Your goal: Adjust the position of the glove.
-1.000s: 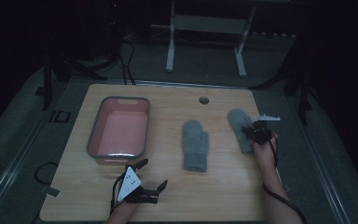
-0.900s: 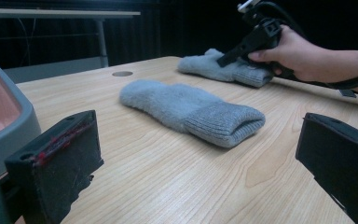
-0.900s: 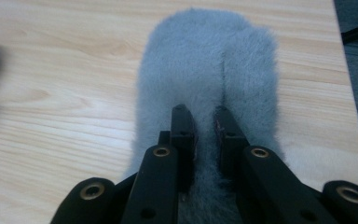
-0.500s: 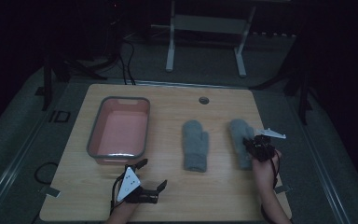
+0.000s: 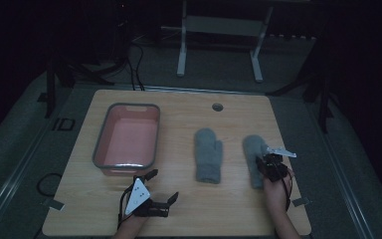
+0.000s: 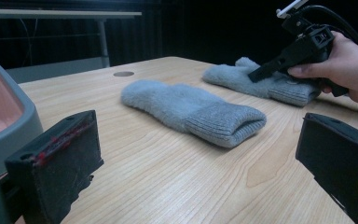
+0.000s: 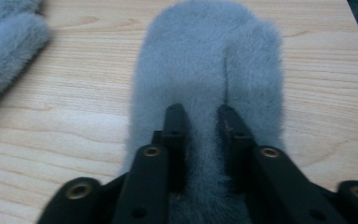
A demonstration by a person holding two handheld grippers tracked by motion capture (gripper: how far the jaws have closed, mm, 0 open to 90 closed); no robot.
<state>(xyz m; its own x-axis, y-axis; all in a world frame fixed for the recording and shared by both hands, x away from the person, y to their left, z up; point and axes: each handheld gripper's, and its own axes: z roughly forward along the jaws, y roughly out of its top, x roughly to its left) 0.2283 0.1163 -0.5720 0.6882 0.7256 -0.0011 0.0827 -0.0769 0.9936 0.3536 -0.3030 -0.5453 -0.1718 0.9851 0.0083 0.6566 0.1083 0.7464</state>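
Note:
Two grey fuzzy mittens lie flat on the wooden table [image 5: 219,209]. The left mitten [image 5: 208,155] [image 6: 191,109] [image 7: 4,46] rests near the middle. My right gripper [image 5: 266,167] [image 6: 265,72] [image 7: 200,114] lies on the cuff end of the right mitten [image 5: 253,149] [image 6: 242,77] [image 7: 209,56]. Its jaws have just been opening and now stand a little apart with a strip of fur between them. My left gripper [image 5: 161,186] [image 6: 196,154] sits wide open near the front edge, holding nothing, pointing toward the mittens.
A pink tub with a grey rim [image 5: 97,149] [image 6: 9,112] stands on the left half of the table, just beyond my left gripper. A small round hole [image 5: 217,106] sits near the far edge. Metal stand legs [image 5: 181,55] rise behind the table.
My right gripper has pulled back toward the near edge, dragging the right mitten with it, and its jaws have spread. The left gripper has stayed put.

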